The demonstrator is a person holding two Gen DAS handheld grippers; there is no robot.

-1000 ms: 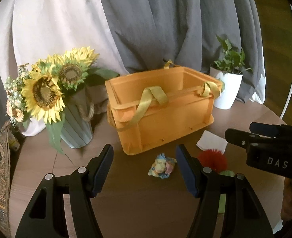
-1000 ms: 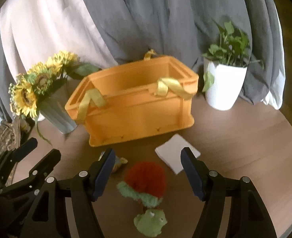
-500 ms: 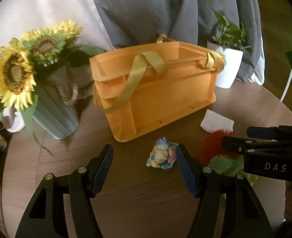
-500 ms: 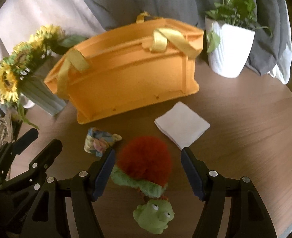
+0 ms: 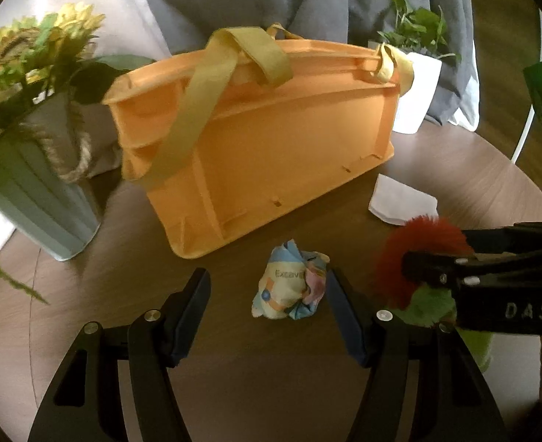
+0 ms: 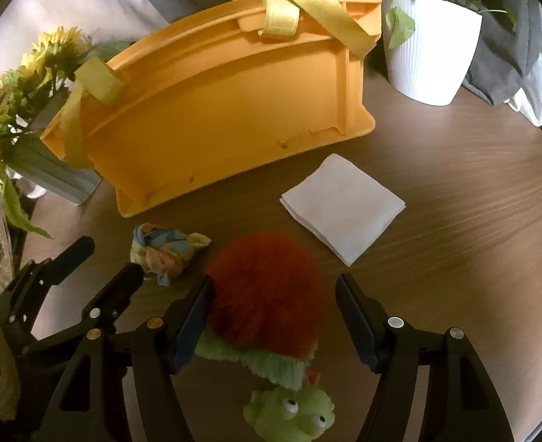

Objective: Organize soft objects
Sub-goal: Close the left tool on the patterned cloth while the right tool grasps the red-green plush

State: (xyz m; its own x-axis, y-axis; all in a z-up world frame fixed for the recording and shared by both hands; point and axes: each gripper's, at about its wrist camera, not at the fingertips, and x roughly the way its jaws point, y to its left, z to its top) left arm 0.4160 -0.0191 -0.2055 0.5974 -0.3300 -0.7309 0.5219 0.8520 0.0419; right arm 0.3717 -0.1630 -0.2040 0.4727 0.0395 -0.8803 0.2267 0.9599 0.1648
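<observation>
We judge this the approach step: 2 grippers, jaws apart, nothing held. Left gripper [image 5: 267, 294] straddles the crumpled cloth [image 5: 289, 289]; right gripper [image 6: 272, 304] straddles the red-and-green plush [image 6: 267, 294] on the table [image 6: 455, 202]. Next: close, lift into the orange crate [image 6: 215, 110].

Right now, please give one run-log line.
left tongs: open around crumpled cloth | right tongs: open around plush turtle | orange crate: behind
</observation>
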